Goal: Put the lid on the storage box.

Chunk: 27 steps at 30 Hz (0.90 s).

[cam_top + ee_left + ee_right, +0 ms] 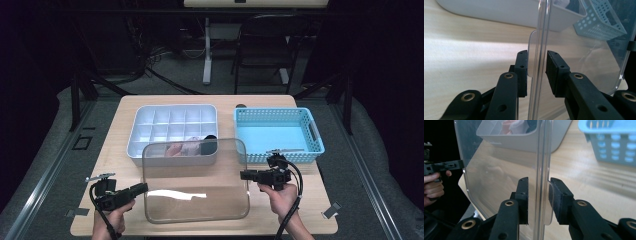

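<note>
Your left gripper (141,188) clamps the left edge of the clear rectangular plastic lid (196,180); in the left gripper view both jaws sit on its small side tab. The lid hangs roughly level above the light wooden table (120,150), its far edge overlapping the front of the white compartmented plastic organizer box (172,132). Your right gripper (244,175) clamps the lid's right-edge tab the same way. The light blue perforated plastic basket (277,135) sits just behind that gripper.
</note>
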Available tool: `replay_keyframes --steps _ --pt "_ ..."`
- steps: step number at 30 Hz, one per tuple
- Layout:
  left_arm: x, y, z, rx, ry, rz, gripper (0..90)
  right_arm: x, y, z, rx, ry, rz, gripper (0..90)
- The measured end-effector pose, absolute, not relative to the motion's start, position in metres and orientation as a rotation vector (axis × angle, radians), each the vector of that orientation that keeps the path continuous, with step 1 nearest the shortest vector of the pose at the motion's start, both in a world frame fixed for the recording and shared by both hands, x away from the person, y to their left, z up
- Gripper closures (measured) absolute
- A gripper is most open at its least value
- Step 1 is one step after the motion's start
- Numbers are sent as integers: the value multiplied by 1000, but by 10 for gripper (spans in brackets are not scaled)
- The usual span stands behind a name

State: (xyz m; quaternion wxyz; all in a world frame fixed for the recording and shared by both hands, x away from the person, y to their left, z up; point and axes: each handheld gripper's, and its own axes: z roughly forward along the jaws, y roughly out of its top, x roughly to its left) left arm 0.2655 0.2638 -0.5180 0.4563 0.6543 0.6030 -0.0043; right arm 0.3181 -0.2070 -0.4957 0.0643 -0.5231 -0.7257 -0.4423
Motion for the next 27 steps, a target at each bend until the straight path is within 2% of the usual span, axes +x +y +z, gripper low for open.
replay_keyframes --steps 14,27 --pt "291 274 -504 1653 1481 32 720 344 -192 -493 -1593 -2180 -1330 686" --pt "304 285 -491 1659 1487 79 719 368 -173 -473 -1601 -2252 -1314 669"
